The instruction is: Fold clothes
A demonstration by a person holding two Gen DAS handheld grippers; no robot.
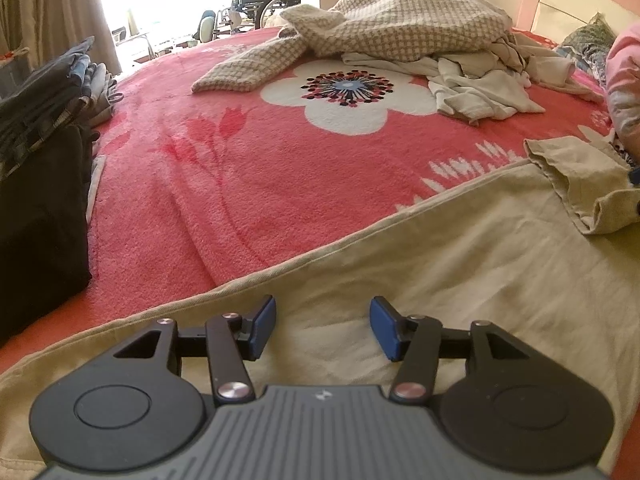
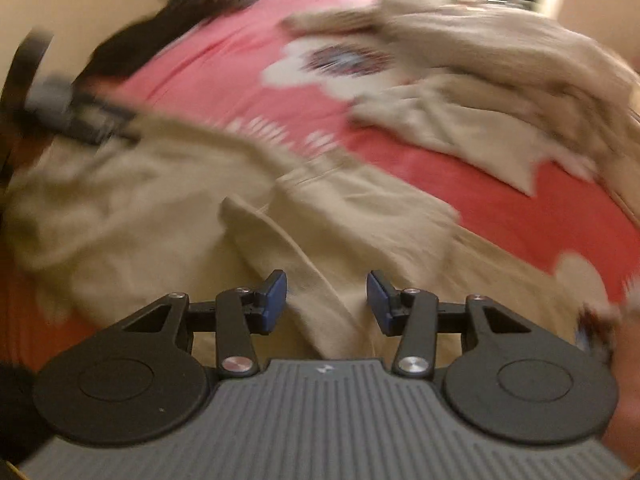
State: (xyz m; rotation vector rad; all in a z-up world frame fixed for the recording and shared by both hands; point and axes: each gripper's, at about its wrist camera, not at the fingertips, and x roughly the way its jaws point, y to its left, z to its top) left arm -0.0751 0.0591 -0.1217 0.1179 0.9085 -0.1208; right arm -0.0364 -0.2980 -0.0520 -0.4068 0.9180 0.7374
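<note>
Beneath both cameras, a beige cotton garment [image 1: 440,248] is lying spread flat across the near edge of a coral-pink fleece blanket with a large white flower motif [image 1: 240,152], which is covering the bed. One folded-over corner of the garment is bunching up at the right side of the left wrist view. In the right wrist view, which is blurring heavily, a raised fold of the same garment [image 2: 320,216] is running just ahead of the tool.

Farther back on the blanket, a heap of unfolded laundry is resting: a beige-and-white checked knit piece [image 1: 400,24] is lying on top of several crumpled cream fabrics [image 1: 480,84]. At the left edge, a stack of dark folded clothes [image 1: 44,160] is sitting beside the blanket.

Left gripper [image 1: 323,328] is hovering over the beige garment with its blue-padded fingers [image 1: 264,328] standing apart; nothing is between them.

Right gripper [image 2: 327,302] is likewise showing its blue-padded fingers [image 2: 276,300] apart, above the garment fold, gripping nothing.
</note>
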